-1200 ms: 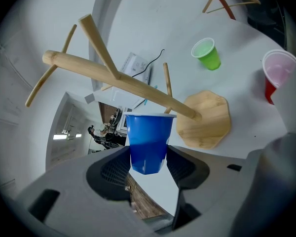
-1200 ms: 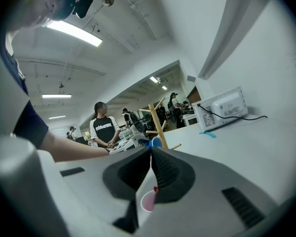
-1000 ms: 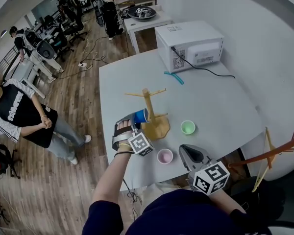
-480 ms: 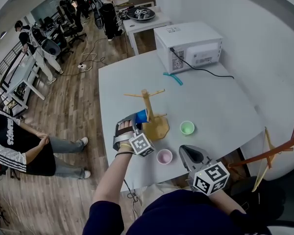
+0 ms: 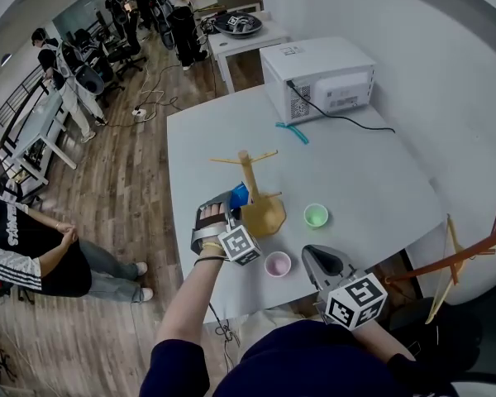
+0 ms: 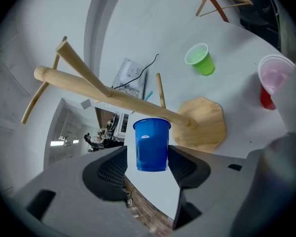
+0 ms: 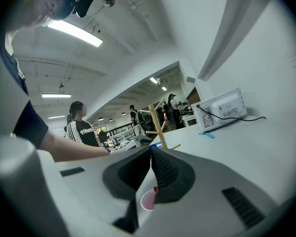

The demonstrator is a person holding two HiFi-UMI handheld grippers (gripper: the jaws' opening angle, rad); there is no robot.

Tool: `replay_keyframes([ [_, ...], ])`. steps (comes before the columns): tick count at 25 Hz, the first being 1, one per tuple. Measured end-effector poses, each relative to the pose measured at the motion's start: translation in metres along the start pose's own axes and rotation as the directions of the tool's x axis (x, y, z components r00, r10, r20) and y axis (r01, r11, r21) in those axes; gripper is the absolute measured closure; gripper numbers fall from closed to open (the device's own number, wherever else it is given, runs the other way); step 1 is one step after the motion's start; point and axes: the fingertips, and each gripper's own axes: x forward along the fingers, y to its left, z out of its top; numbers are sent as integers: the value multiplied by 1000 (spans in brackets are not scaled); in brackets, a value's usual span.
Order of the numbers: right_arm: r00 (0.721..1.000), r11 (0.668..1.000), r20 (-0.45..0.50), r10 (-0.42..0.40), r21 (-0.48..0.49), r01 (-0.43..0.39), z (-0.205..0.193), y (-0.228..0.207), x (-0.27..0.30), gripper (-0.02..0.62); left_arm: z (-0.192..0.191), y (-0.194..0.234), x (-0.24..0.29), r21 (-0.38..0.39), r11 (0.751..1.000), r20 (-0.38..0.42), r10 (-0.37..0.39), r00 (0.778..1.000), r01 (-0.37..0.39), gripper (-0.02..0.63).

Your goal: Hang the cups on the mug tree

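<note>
The left gripper point(image 6: 147, 153) has its jaws wide, and they have just been opening a little further. A blue cup point(image 6: 152, 141) sits between the pads with a sliver of light down one side, so the hold looks let go. The cup's mouth meets the trunk of the wooden mug tree point(image 6: 113, 96); whether a peg is inside it is hidden. The best move is probably to draw straight back along the cup's length, both pads clear, so nothing tugs it off. The right gripper point(image 7: 151, 157) is closed and empty, low by the near edge of the table point(image 5: 372, 172). The tree stands close to the table's left edge. A pink cup point(image 5: 278, 264) and a green cup point(image 5: 316, 215) sit apart to its right, with bare tabletop beyond up to the microwave point(image 5: 318, 77)
</note>
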Motion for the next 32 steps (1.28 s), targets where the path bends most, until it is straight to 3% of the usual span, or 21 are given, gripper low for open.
replay_keyframes([
  [4,1000,1000,1,0,0,0,0,0,-1,566,1,-2,-5,-18,999,1,-26,1000,26,356],
  [19,1000,1000,-8,23,-10,-23,-5,12,-9,566,-9,-12,-17,-27,1000,-19,-15,1000,15,353],
  [28,999,999,-15,45,-14,-45,-10,21,-19,565,-12,-18,-34,-80,997,-23,-15,1000,13,354],
  [32,998,998,-21,58,-15,-58,-13,24,-24,566,-4,-22,-44,-145,989,11,-28,1000,30,354],
])
